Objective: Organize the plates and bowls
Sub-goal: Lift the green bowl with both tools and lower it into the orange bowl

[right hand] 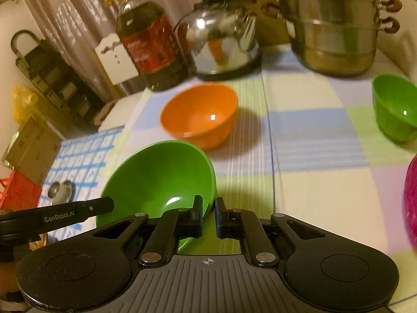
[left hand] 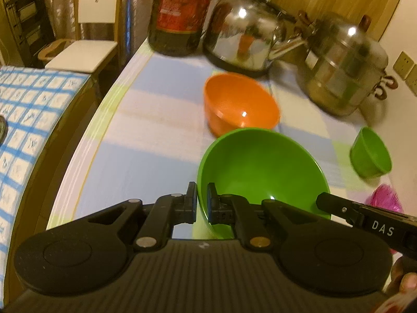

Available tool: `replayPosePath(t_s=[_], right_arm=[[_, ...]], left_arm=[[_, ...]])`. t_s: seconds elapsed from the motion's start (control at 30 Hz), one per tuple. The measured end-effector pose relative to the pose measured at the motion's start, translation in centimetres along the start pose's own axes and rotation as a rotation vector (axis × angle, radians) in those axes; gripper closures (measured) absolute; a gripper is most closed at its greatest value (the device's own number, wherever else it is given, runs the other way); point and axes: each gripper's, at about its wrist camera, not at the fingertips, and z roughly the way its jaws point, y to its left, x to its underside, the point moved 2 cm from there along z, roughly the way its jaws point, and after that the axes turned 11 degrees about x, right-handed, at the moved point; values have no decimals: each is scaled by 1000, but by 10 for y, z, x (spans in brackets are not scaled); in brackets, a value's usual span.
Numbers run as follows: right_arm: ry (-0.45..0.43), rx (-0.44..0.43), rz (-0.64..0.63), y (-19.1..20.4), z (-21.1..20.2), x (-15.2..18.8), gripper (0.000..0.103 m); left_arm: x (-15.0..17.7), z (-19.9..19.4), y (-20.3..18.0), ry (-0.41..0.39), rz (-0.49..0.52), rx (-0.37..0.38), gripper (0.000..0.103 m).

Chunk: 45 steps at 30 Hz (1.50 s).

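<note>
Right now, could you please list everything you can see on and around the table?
large green bowl: 1, green, near edge, rim pinched by both tools
orange bowl: 1, orange, mid-table behind it
small green bowl: 1, green, right side
pink object: 1, magenta, far right, cut off
oil bottle: 1, dark with red label, back left
kettle: 1, steel, back centre
steamer pot: 1, steel, back right
chair: 1, white, beyond table
left tool: black, on left rim
right tool: black, on right rim

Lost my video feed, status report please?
Left gripper and right gripper both clamped on large green bowl rim, opposite sides. Bowl tilted. Orange bowl just beyond it, upright. Path between unobstructed.
</note>
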Motion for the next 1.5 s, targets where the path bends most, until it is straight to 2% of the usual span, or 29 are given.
replayPosePath(t_s=[0.37,0.7,0.93,1.2,1.5], right_arm=[[-93,16,23,-5,-4,-74,94],[-95,19,25,-4,41,-128,94],[-80,35,11,-5,80,-143,94],[-40,34,8,-9,124,-141,94],[-28,44,-13,-12,141,-131,94]], left_arm=[[-79,10,-26,-69,33,19,97],[-123,55,-13,-63,15,12,97],[-137,94,-5,-43,22,-2,97],[-132,125,10,-29,23,-21,97],[-122,140,13,-19,44,-31,97]])
